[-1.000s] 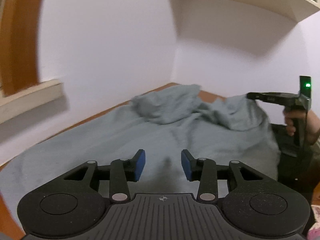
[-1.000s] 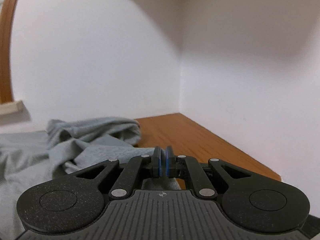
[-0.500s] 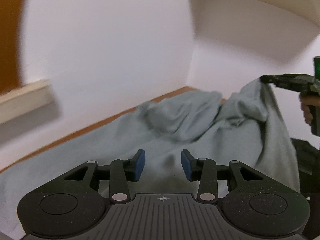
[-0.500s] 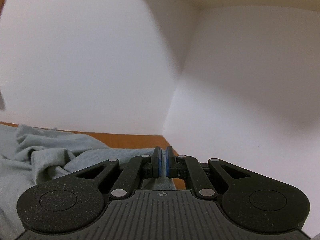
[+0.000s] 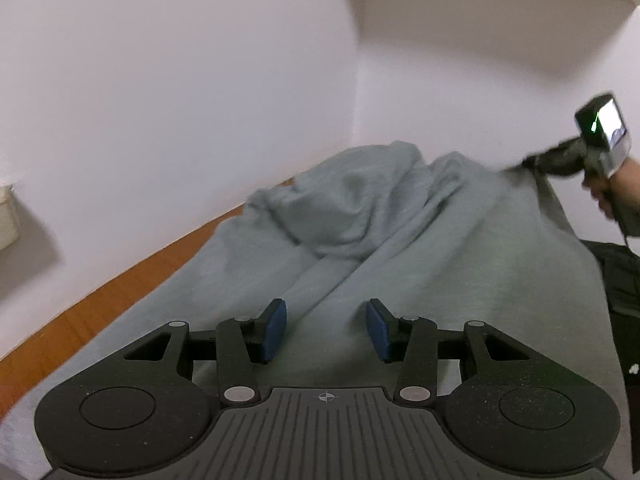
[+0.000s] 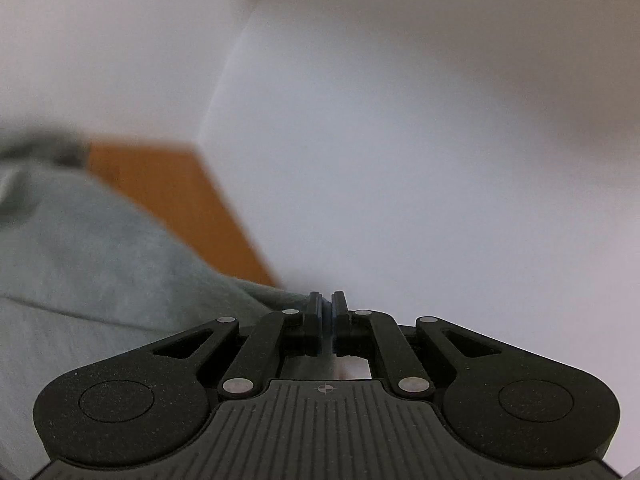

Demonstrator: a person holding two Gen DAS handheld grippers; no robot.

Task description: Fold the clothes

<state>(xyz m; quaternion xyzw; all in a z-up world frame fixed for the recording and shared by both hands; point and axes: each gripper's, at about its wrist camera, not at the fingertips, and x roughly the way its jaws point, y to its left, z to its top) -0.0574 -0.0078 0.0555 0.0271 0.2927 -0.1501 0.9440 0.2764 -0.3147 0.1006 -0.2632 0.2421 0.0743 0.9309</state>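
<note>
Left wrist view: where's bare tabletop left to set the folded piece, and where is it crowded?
Bare wood shows only as a strip between the white wall and the grey garment's left edge, plus a corner patch seen from the right wrist view. The garment covers the rest, bunched at the far end, with the right gripper pinching its edge.

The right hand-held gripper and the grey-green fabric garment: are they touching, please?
Touching. The right wrist view shows the right hand-held gripper with its jaws shut on an edge of the grey-green fabric garment.
</note>
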